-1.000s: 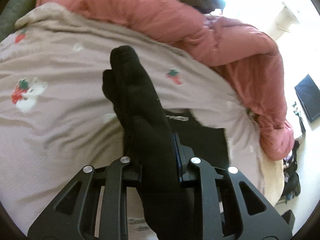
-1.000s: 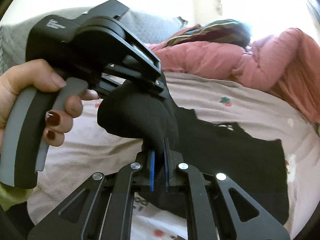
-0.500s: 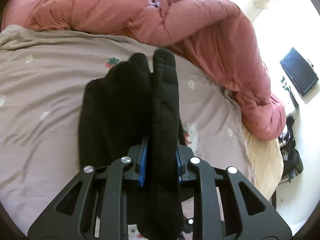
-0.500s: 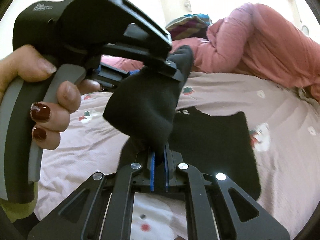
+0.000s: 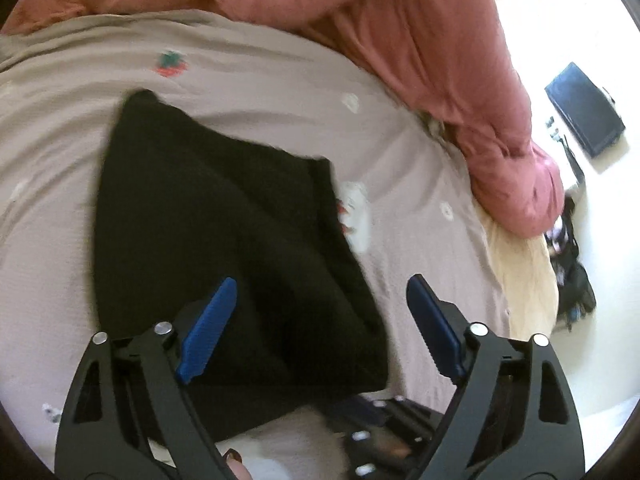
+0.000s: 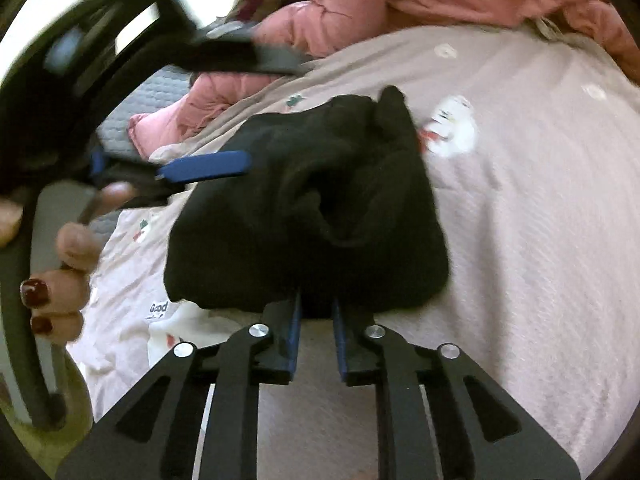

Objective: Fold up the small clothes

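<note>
A black garment (image 5: pixel 224 220) lies folded on the beige printed bed sheet (image 5: pixel 260 80). My left gripper (image 5: pixel 322 280) hovers over the garment's near right part, its jaws opening wide with nothing pinched between the blue pads (image 5: pixel 212 328). In the right wrist view the garment (image 6: pixel 304 208) sits bunched on the sheet in front of my right gripper (image 6: pixel 317 312). Its jaws are opening a little, and the cloth's near edge still lies between the tips and hides them. At the left, a hand (image 6: pixel 60 280) holds the left gripper, whose blue pad (image 6: pixel 204 170) is beside the cloth.
A pink quilt (image 5: pixel 420 40) is heaped along the far and right side of the bed. Beyond the right edge a cream blanket (image 5: pixel 516 272) hangs, with a dark flat screen (image 5: pixel 584 116) and dark bags (image 5: pixel 572 280) on the floor. A grey pillow (image 6: pixel 120 120) lies at the left.
The left gripper let go of the black garment and opened wide. The lifted fold came down onto the sheet. The right gripper sank with the cloth's edge and its pads parted slightly.
</note>
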A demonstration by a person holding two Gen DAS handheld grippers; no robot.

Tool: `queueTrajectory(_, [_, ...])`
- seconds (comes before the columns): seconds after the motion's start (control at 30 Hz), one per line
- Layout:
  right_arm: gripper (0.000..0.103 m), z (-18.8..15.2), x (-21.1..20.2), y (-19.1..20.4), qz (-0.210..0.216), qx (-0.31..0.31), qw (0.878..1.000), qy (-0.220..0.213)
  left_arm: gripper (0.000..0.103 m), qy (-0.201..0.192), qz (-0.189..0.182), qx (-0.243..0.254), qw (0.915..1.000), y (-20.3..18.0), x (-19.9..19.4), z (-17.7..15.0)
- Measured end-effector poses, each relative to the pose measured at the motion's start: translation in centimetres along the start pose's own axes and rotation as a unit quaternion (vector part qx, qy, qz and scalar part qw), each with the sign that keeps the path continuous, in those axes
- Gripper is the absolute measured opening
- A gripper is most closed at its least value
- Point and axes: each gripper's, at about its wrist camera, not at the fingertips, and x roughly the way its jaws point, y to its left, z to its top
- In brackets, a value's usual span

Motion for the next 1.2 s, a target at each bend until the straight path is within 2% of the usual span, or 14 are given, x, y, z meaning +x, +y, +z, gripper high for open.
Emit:
queueTrajectory(0.07, [0.015,-0.2,-0.6,-0.1,-0.005,-0.006,1.000,0.001,0.074,-0.032,0.028,-0.004,0.9991,1.5,-1.9,-0.1])
queueTrajectory(0.1, [0.019,-0.3,-0.9,-0.3,-0.013,-0.008,1.000,0.002,0.074,-0.040,0.036,-0.002,0.9985,1.9,-2.4,0.0])
queueTrajectory(0.17, [0.020,-0.3,-1.7,-0.6,-0.020,-0.008,1.000,-0.001,0.074,-0.056,0.072,0.007,0.9958,3.0,-3.6,-0.3])
queueTrajectory(0.27, [0.025,0.3,-3.9,-1.2,-0.028,-0.003,0.999,-0.026,0.074,-0.062,0.124,0.027,0.9899,4.1,-3.8,-1.0])
queueTrajectory(0.33, [0.028,1.2,-5.2,-1.3,-0.035,-0.004,0.998,-0.047,0.074,-0.052,0.139,0.036,0.9883,4.6,-3.1,-1.7])
queueTrajectory(0.4, [0.035,2.5,-5.8,-1.1,-0.032,-0.010,0.998,-0.059,0.074,-0.034,0.142,0.043,0.9883,4.8,-1.9,-2.3])
queueTrajectory(0.5, [0.050,5.5,-5.6,-0.2,-0.026,-0.034,0.997,-0.064,0.074,-0.039,0.140,0.042,0.9886,5.1,-1.5,-3.1])
queueTrajectory(0.57, [0.051,7.8,-4.4,0.7,-0.038,-0.054,0.996,-0.053,0.074,-0.038,0.133,0.035,0.9897,5.4,-1.6,-3.1])
queueTrajectory(0.73, [0.053,12.2,1.4,1.5,-0.016,-0.068,0.998,0.007,0.074,-0.040,0.139,0.046,0.9883,5.2,-1.8,-3.2])
queueTrajectory(0.77, [0.053,12.7,2.5,1.2,-0.023,-0.063,0.998,0.016,0.074,-0.041,0.142,0.050,0.9878,5.1,-1.7,-3.3])
queueTrajectory(0.93, [0.053,13.8,7.0,-0.5,-0.082,-0.048,0.994,0.055,0.075,-0.041,0.145,0.063,0.9866,5.0,-2.0,-3.4])
queueTrajectory(1.03, [0.053,13.8,8.5,-2.0,-0.069,-0.013,0.995,0.069,0.075,-0.039,0.141,0.064,0.9872,5.2,-2.1,-3.4])
queueTrajectory(1.2, [0.055,13.8,9.4,-3.0,-0.067,0.005,0.996,0.062,0.076,-0.037,0.135,0.058,0.9885,5.6,-2.1,-3.6])
